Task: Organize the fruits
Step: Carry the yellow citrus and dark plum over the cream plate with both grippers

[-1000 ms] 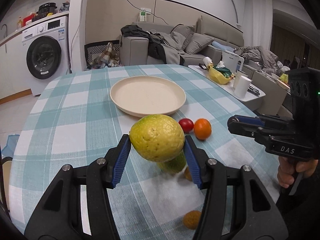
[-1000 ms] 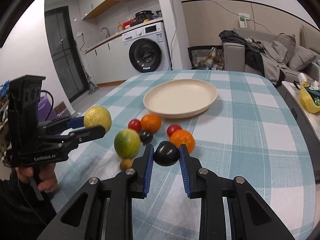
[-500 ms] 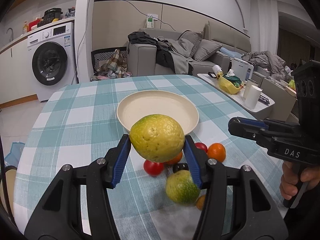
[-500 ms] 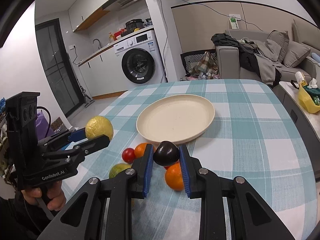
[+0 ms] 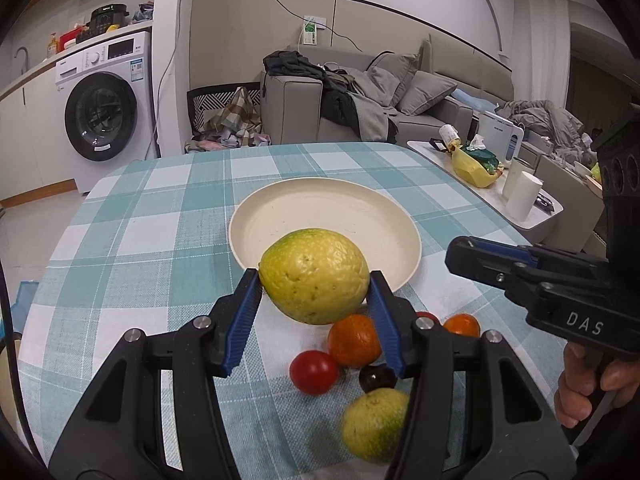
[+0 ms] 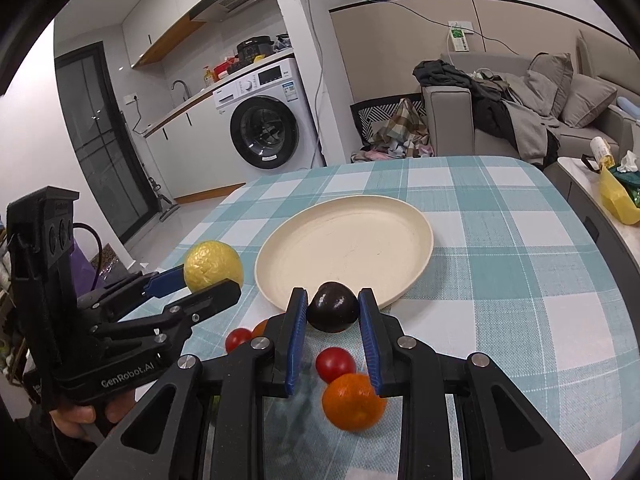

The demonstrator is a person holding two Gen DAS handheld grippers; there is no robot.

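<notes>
The left gripper point(image 5: 314, 300) has its blue pads pressed on a big yellow-green citrus fruit point(image 5: 314, 276). It holds the fruit up in the air, just in front of the near edge of the cream plate point(image 5: 280, 208). The right gripper point(image 6: 333, 312) is squeezed tight on a small dark plum point(image 6: 333, 307), also in the air, close to the plate's near rim.

The citrus fruit looks heavy and firm, with bumpy skin, so it should not slip much. It is best held across its fat middle, and that is where the pads sit now. It is a bit egg-shaped. Its long way runs side to side between the pads, tipped a little down to the right.

The plum looks light, smooth and shiny. It could slide or bruise, so a soft squeeze on its two sides is best. It is almost round, with a small point on top.

More fruit lies on the checked tablecloth point(image 5: 160, 220) below: two oranges point(image 5: 354, 340), red tomatoes point(image 5: 314, 372) and a green citrus fruit point(image 5: 374, 424).
</notes>
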